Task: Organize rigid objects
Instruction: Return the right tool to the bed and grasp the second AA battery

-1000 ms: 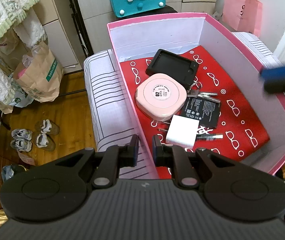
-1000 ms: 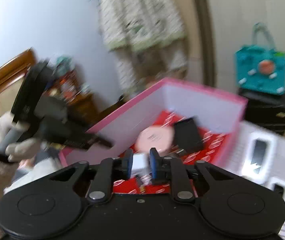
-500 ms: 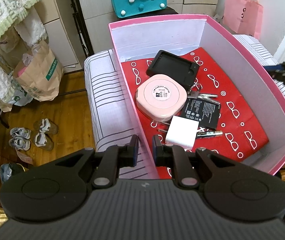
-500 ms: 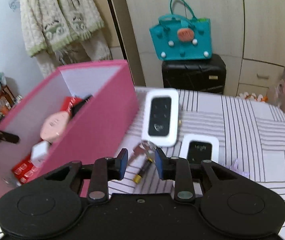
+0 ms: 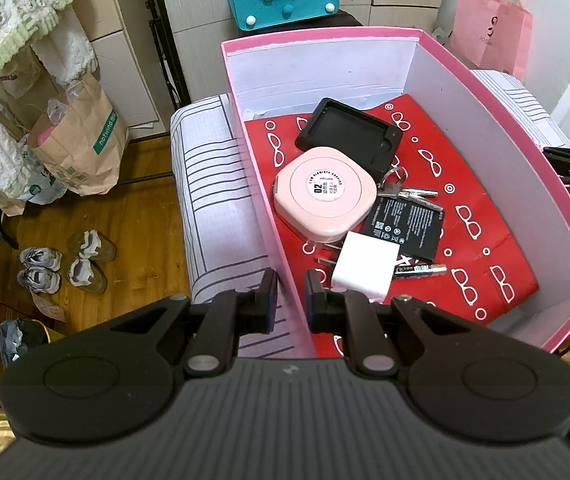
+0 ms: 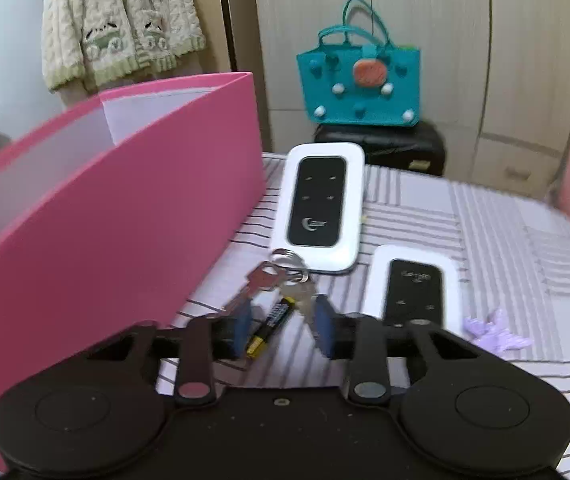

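Keys (image 6: 281, 280) and a small battery (image 6: 271, 326) lie loose on the striped cloth (image 6: 485, 232), just beside the pink box (image 6: 125, 240), with two white devices: the larger one (image 6: 319, 206) touches the key ring, the smaller one (image 6: 411, 292) sits nearer the camera. A small purple piece (image 6: 497, 334) rests off to the right. Behind stand pale cupboard doors, a teal bag (image 6: 359, 80) on a black case, and a knitted cardigan (image 6: 121, 24) hanging at left. Wooden floor, shoes (image 5: 65, 264) and a paper bag (image 5: 81, 140) show below the bed edge.

Over to the box: red paper with white glasses lines its floor. On it sit a black tray (image 5: 349, 136), a round-cornered pink case (image 5: 325, 196) overlapping that tray, more keys (image 5: 403, 190), a flat black battery pack (image 5: 407, 226), a white charger block (image 5: 367, 266) and a thin battery (image 5: 421, 270).

The left gripper (image 5: 288, 294) is clamped on the box's near wall. The right gripper (image 6: 283, 328) hovers over the loose battery and keys, jaws closing, pads not pressing anything yet.
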{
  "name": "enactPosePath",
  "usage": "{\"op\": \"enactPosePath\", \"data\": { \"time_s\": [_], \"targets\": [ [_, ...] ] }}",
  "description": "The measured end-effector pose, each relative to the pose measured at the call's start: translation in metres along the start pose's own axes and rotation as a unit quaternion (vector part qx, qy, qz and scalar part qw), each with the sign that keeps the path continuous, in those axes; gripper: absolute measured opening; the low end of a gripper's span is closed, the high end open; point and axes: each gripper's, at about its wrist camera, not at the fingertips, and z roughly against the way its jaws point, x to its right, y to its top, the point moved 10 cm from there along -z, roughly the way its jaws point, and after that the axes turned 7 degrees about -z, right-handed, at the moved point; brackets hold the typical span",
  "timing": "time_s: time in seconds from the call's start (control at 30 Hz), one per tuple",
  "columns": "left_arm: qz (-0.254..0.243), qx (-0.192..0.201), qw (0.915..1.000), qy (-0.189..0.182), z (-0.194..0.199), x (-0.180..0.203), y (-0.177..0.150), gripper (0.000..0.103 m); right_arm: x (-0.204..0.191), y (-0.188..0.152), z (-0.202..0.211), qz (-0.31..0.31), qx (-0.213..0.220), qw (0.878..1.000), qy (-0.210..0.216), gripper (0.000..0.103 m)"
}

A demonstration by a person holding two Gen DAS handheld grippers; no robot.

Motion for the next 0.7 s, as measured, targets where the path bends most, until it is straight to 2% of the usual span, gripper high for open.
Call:
{"op": "enactPosePath", "data": {
  "time_s": [0.03, 0.1, 0.3, 0.4, 0.47, 0.5, 0.53, 0.6, 0.7],
  "targets": [
    [0.0, 0.0, 1.0, 0.0, 0.0, 0.0, 0.0, 0.012, 0.0, -0.001, 0.002, 0.009, 0.001, 1.0, -0.005, 0.024],
    [0.0, 0.001, 1.0, -0.001, 0.0, 0.001, 0.0, 0.012, 0.0, -0.003, 0.005, 0.022, -0.001, 1.0, -0.008, 0.023],
    [-0.001, 0.003, 1.0, 0.0, 0.0, 0.001, 0.0, 0.012, -0.006, -0.01, 0.013, 0.043, -0.008, 0.999, 0.001, 0.024],
    [-0.005, 0.002, 1.0, -0.001, 0.0, 0.002, -0.001, 0.012, -0.013, -0.012, 0.013, 0.058, -0.012, 0.998, 0.008, 0.029],
    [-0.007, 0.002, 1.0, 0.001, -0.001, 0.002, -0.001, 0.012, -0.012, -0.009, 0.01, 0.055, -0.014, 0.998, 0.009, 0.029],
    [-0.008, 0.002, 1.0, 0.002, 0.0, 0.002, -0.001, 0.012, -0.011, -0.008, 0.008, 0.052, -0.016, 0.998, 0.011, 0.025],
    [-0.009, 0.002, 1.0, 0.003, 0.0, 0.002, -0.001, 0.012, -0.011, -0.007, 0.007, 0.052, -0.018, 0.998, 0.013, 0.011],
    [-0.014, 0.001, 0.9999, 0.006, 0.0, 0.002, -0.001, 0.012, -0.009, -0.005, 0.007, 0.06, -0.021, 0.998, -0.001, 0.01],
    [-0.016, -0.001, 0.9999, 0.0, 0.001, 0.002, -0.001, 0.013, -0.013, 0.005, 0.024, 0.077, 0.009, 0.997, -0.005, 0.01]
  ]
}}
